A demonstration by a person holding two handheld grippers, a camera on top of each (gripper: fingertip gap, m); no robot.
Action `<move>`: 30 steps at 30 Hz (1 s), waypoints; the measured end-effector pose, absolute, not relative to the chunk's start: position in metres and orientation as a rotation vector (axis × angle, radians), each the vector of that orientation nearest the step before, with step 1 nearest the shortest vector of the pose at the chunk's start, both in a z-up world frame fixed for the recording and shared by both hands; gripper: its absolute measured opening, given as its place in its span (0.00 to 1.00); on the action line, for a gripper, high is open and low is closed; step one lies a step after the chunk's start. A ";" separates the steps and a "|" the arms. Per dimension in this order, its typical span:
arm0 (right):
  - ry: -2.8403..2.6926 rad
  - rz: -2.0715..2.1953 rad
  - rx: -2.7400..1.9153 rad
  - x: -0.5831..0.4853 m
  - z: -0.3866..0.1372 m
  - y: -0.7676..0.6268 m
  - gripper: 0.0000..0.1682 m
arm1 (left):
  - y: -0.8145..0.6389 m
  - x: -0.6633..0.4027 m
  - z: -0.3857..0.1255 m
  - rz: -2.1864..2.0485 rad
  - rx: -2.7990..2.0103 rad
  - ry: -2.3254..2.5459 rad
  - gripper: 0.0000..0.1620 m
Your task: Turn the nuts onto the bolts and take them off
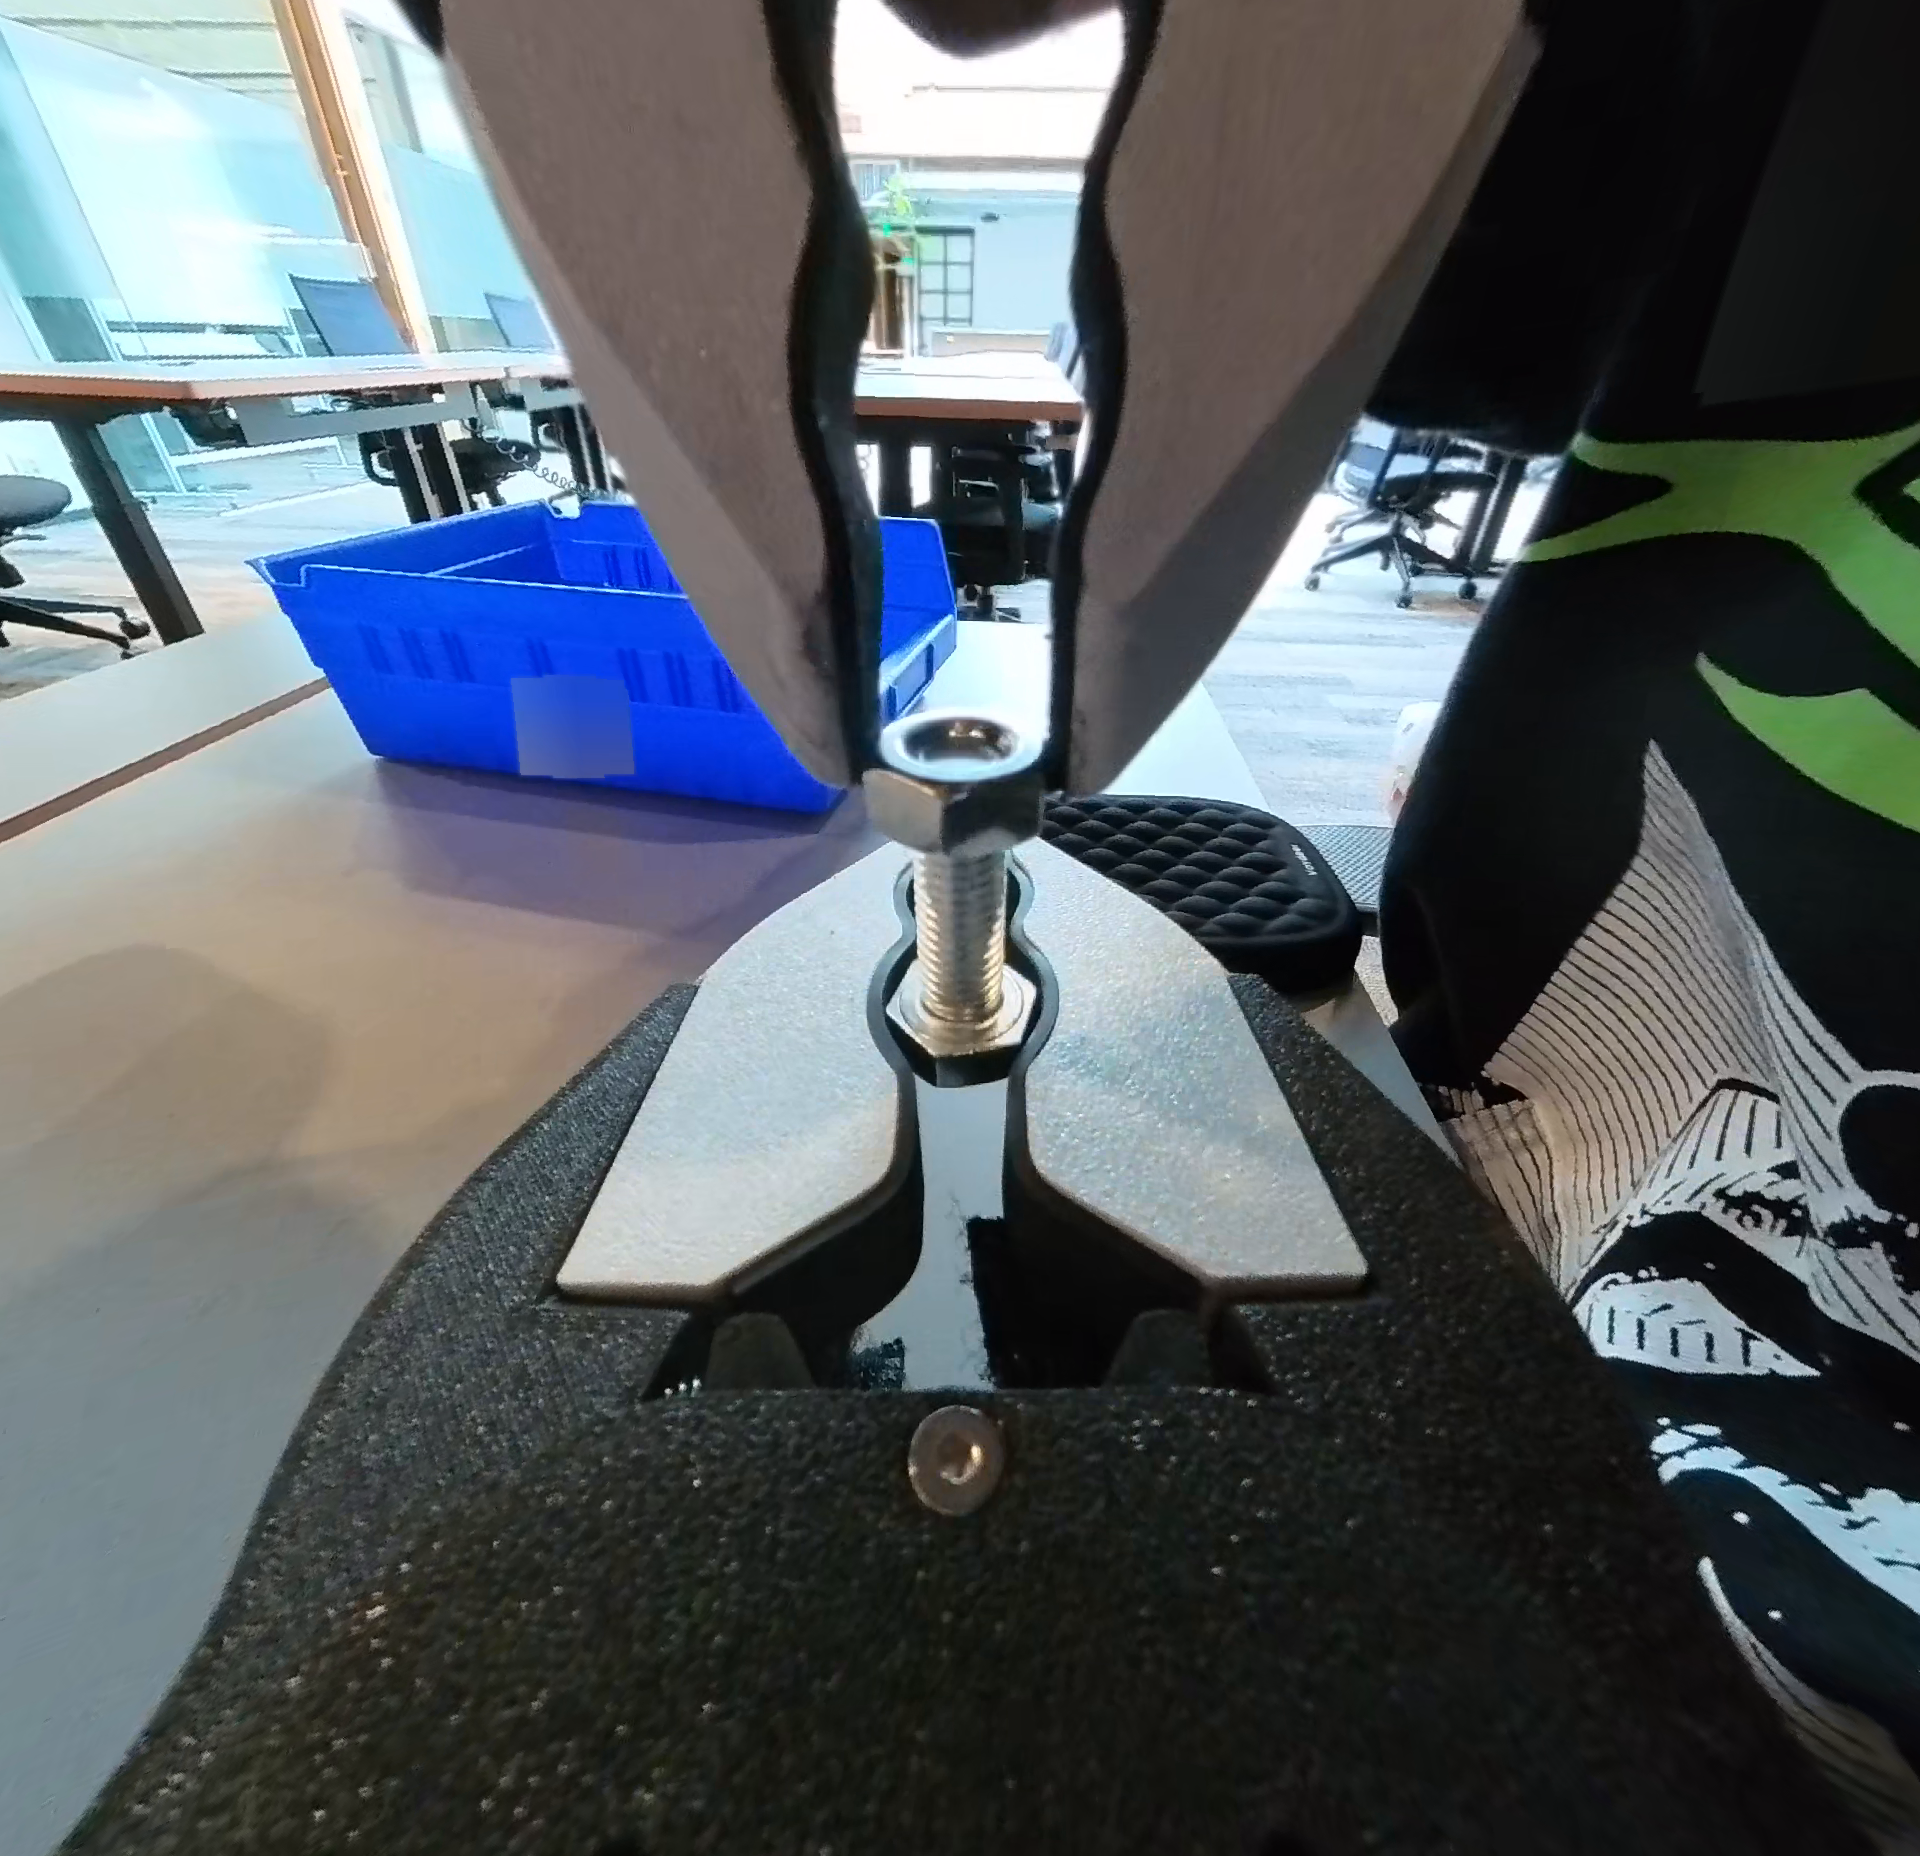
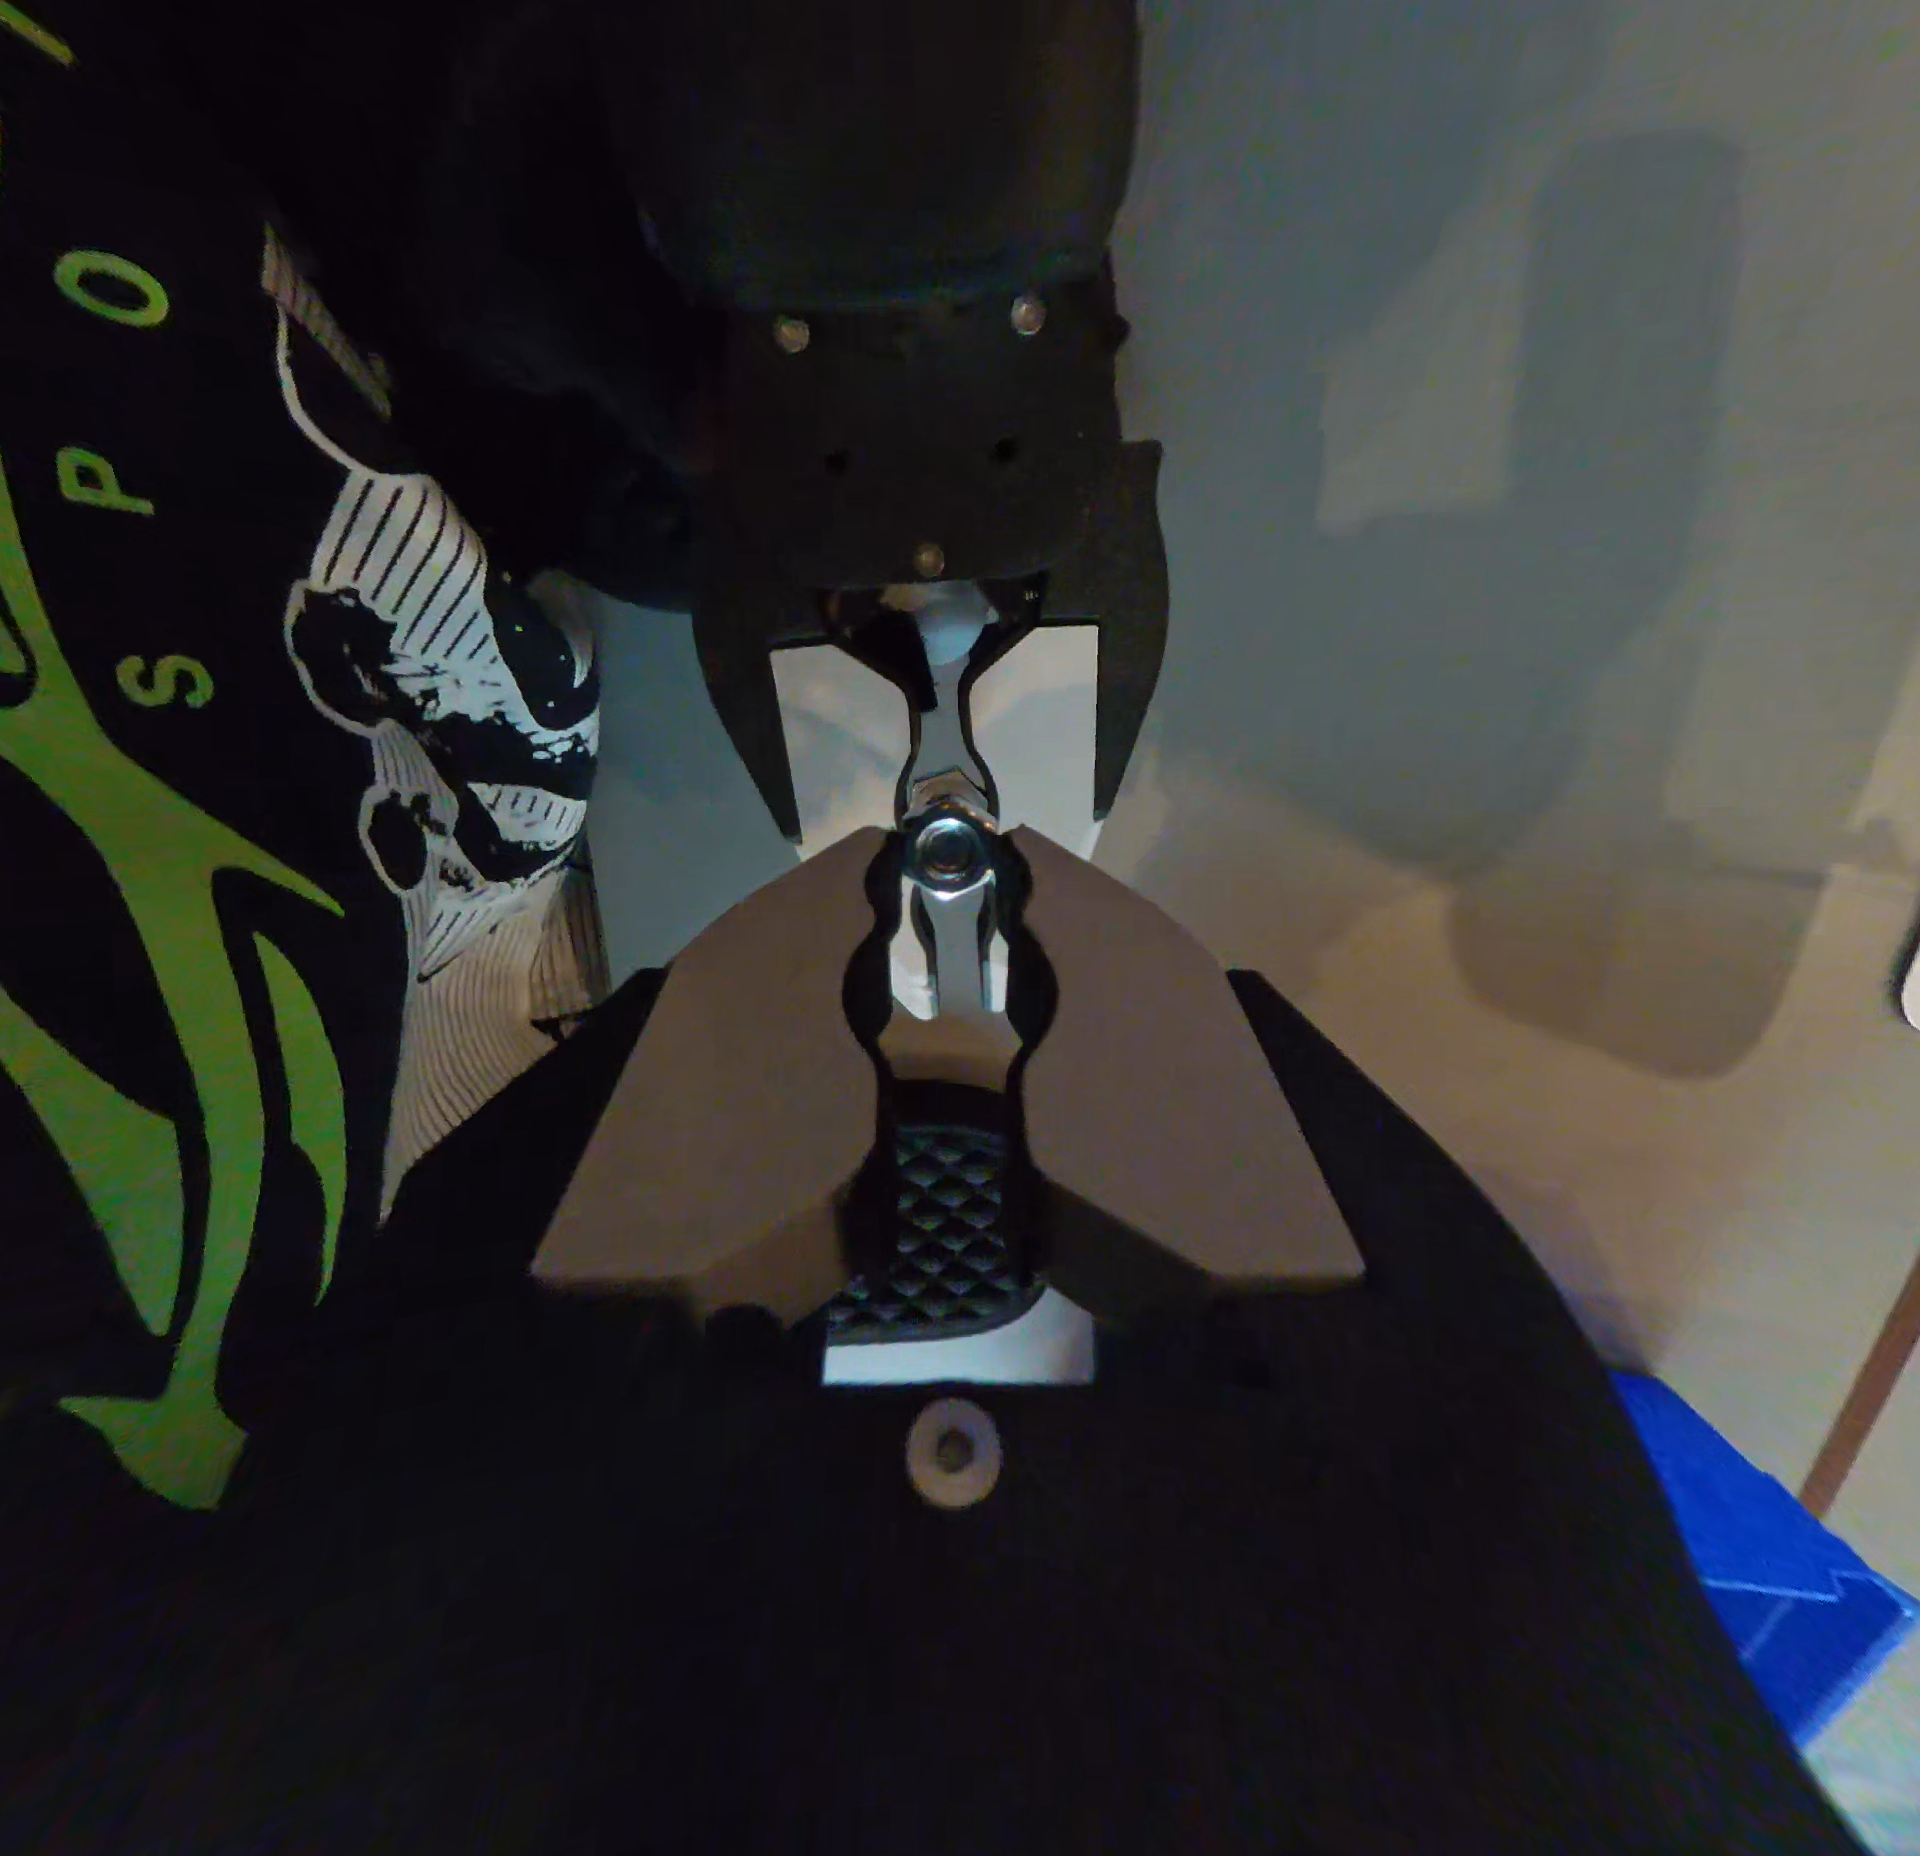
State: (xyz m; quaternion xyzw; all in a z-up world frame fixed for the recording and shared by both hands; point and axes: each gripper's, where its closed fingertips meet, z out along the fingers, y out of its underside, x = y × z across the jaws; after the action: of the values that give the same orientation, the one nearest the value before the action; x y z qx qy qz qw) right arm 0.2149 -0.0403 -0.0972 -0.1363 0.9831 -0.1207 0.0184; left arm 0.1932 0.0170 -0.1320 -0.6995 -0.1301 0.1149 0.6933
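A silver bolt (image 1: pixel 951 923) stands upright. My left gripper (image 1: pixel 961 892) is shut on its hex head, which sits in a notch between the grey fingers (image 1: pixel 790 1100). A silver nut (image 1: pixel 951 809) sits at the top of the thread. My right gripper (image 1: pixel 956 767) comes down from above, and its fingertips are shut on the nut's flats. In the right wrist view the right gripper (image 2: pixel 948 850) pinches the nut (image 2: pixel 948 861) seen end-on. The left gripper (image 2: pixel 948 798) is beyond it, and the bolt is mostly hidden behind the nut.
A blue plastic bin (image 1: pixel 582 684) stands on the grey table (image 1: pixel 312 975) behind the grippers. A black quilted pad (image 1: pixel 1195 892) lies to the right. A person's torso in a black shirt with green and white print (image 1: pixel 1714 871) is close on the right.
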 end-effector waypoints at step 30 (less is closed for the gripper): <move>2.521 -0.186 -1.716 0.211 -0.097 -0.043 0.09 | 0.014 0.195 -0.129 0.241 -1.544 -0.280 0.07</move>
State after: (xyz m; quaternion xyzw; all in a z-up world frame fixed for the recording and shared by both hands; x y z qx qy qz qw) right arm 0.2110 -0.0427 -0.0968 -0.5612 0.8243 -0.0609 0.0431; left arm 0.1948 0.0141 -0.1292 -0.6934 -0.1257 0.1082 0.7012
